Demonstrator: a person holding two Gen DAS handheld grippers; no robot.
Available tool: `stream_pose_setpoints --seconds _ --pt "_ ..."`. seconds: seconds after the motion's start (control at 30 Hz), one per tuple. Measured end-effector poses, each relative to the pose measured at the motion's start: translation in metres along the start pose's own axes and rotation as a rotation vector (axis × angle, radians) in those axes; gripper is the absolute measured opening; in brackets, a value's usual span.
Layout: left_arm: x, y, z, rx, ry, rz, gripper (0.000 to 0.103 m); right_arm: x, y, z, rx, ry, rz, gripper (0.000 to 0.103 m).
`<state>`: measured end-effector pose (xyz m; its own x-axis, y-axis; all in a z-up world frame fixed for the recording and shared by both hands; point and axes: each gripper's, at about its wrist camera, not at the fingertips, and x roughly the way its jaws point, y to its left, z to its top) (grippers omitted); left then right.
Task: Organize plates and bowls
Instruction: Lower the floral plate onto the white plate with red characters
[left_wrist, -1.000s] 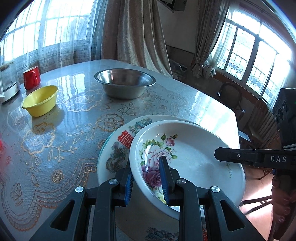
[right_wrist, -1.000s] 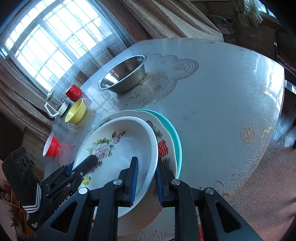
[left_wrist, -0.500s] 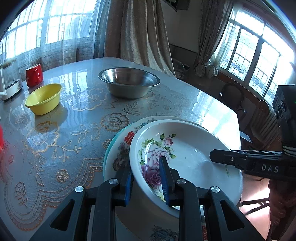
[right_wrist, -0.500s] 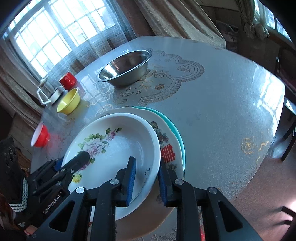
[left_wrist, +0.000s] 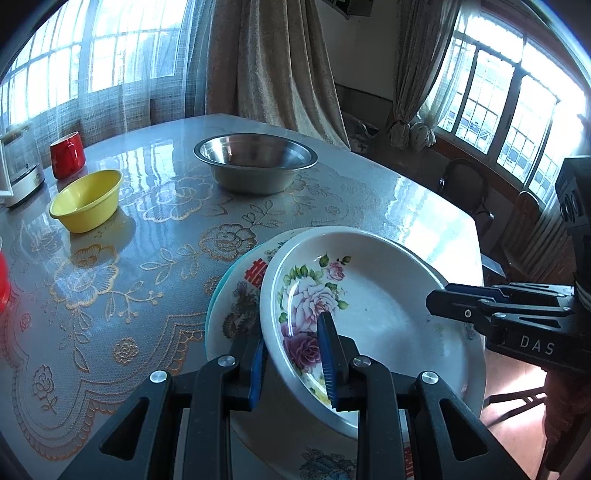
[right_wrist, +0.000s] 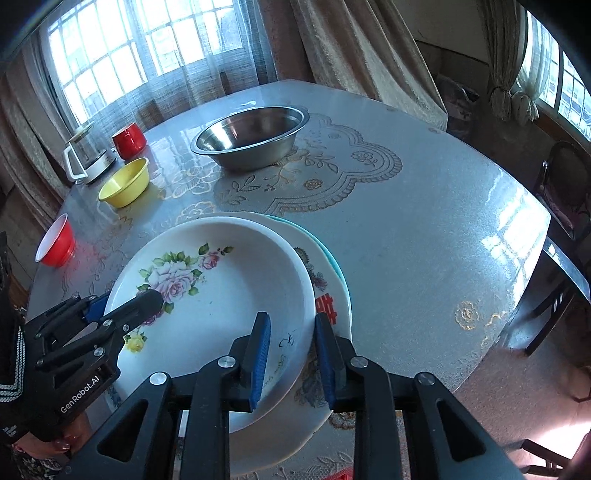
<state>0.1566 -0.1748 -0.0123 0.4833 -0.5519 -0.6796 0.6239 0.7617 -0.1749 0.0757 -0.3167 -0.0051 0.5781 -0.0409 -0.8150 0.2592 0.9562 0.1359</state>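
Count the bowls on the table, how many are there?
3 on the table: a steel bowl at the far middle, a yellow bowl left of it, and a red bowl near the left edge. The floral dish is held by both grippers. More may be hidden.

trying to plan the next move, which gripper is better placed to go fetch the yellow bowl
Left, probably. Both grippers straddle the floral bowl rim, but the yellow bowl sits on the left gripper's side of the table.
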Motion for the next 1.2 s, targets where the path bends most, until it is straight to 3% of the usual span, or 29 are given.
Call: stream_pose_setpoints --seconds 0.27,0.5,0.63,0.77,1.2 --pt "-0.002 0.002 0.002 0.005 -0.001 0.003 0.025 -0.003 0.006 0.001 -0.023 -0.010 0.002 0.026" --pt "-0.001 -0.010 -0.002 0.098 -0.019 0.077 0.026 -0.001 0.005 -0.002 -0.007 0.003 0.016 0.026" --pt "-0.001 -0.005 0.002 0.092 -0.001 0.052 0.026 -0.001 0.005 -0.003 -0.016 0.003 0.009 0.026" --pt "-0.008 0.003 0.006 0.096 -0.034 0.105 0.027 -0.001 0.003 -0.003 -0.012 0.003 0.016 0.026" --pt "-0.009 0.007 0.008 0.061 -0.038 0.091 0.027 -0.002 0.004 -0.003 -0.007 0.004 0.005 0.026"
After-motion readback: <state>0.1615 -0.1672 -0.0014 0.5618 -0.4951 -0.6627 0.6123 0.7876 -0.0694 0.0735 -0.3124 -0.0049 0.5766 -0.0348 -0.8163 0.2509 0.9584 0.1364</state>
